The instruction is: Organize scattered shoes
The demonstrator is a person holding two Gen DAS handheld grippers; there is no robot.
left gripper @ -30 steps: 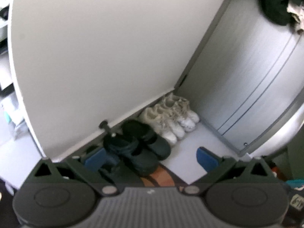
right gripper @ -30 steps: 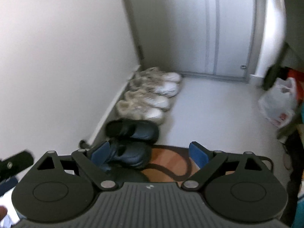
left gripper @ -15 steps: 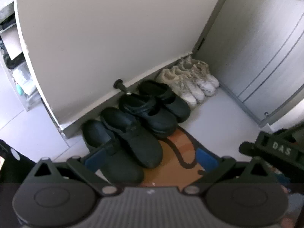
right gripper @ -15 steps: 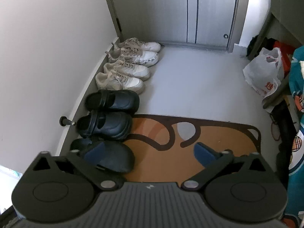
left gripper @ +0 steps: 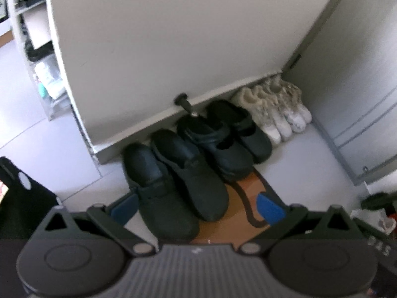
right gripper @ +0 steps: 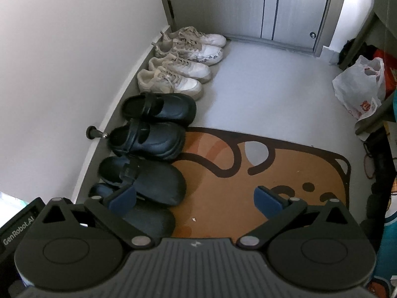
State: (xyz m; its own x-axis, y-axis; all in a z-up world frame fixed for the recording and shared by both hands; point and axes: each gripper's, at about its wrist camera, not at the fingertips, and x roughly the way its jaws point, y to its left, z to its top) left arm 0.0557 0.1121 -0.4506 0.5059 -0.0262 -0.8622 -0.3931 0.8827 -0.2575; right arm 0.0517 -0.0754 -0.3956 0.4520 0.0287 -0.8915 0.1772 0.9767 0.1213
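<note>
Grey floor (right gripper: 260, 87), white wall (right gripper: 62, 49) on the left, sliding door (right gripper: 285, 5) at the far end. Brown patterned doormat (right gripper: 248, 164) mid-floor. Eight shoes in one row along the wall's base: four black clogs (right gripper: 153, 136) nearest, their toes over the mat's edge; four beige-white sneakers (right gripper: 183, 62) beyond, up to the door. White plastic bag (right gripper: 359, 87) far right. Left tool (left gripper: 196, 206) wide open, empty, above the nearest clogs. Right tool (right gripper: 194, 200) wide open, its jaws just spread fully, nothing between them. Doorstop (right gripper: 95, 133) on the wall beside the second clog.

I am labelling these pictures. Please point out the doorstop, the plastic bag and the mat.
doorstop (right gripper: 92, 132), right wrist view, on its dark round head.
plastic bag (right gripper: 357, 87), right wrist view, on its white front.
mat (right gripper: 285, 171), right wrist view, on its bare brown middle.
</note>
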